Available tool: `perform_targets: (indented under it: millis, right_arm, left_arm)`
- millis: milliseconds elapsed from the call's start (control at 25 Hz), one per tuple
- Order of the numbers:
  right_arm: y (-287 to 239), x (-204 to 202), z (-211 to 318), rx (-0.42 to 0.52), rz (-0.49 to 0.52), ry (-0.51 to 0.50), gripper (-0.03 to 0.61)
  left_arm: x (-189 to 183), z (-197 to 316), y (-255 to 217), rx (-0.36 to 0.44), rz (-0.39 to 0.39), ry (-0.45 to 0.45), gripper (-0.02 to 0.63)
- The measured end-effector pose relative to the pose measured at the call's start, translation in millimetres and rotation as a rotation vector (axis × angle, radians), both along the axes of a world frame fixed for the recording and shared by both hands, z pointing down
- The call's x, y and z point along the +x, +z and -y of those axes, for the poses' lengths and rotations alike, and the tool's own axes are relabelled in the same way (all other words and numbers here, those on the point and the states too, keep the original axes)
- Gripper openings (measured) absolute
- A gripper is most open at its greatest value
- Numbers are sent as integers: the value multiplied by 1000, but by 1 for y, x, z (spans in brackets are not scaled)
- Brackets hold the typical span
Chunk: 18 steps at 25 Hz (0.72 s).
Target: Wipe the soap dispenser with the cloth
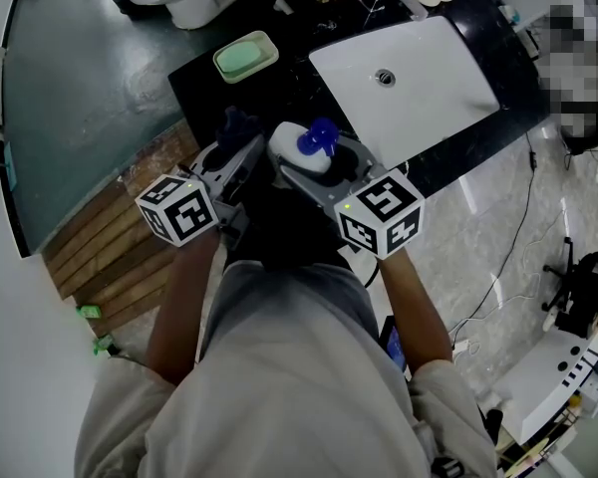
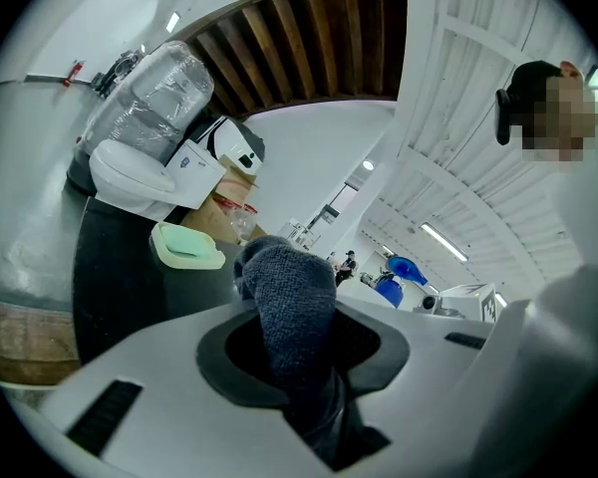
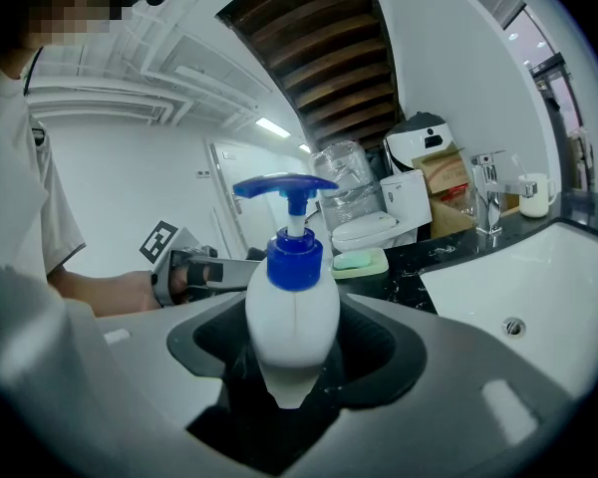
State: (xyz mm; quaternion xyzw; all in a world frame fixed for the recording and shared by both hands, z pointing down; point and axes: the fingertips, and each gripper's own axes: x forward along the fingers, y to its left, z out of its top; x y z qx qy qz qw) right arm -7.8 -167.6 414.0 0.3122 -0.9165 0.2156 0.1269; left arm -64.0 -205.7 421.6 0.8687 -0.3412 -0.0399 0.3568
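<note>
Left gripper (image 1: 239, 152) and right gripper (image 1: 314, 159): grey plastic shells, dark jaw recesses. Each carries a white cube (image 1: 177, 208) with black square markers. Person wears a light short-sleeved shirt (image 1: 279, 376).

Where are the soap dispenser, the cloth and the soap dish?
soap dispenser (image 3: 292, 312), right gripper view, white body.
cloth (image 2: 291, 297), left gripper view, bunched top.
soap dish (image 2: 192, 261), left gripper view, front rim.

1x dispenser (image 1: 289, 143), 1x cloth (image 2: 289, 307), 1x soap dish (image 1: 245, 56)
</note>
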Motion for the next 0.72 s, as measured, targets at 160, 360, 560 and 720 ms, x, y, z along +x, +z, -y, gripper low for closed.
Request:
perform_targets:
  millis: [160, 360, 560, 720]
  right_arm:
    - [1, 0, 0, 0, 0, 0, 255]
    - [2, 0, 1, 0, -6, -5, 255]
    - [1, -1, 1, 2, -9, -6, 255]
    - [2, 0, 1, 1, -9, -6, 255]
  left_arm:
    - [4, 0, -9, 18, -15, 6, 100]
    - [9, 3, -24, 47, -35, 14, 100]
    - [13, 2, -37, 62, -25, 27, 100]
    - [15, 2, -41, 72, -32, 34, 100]
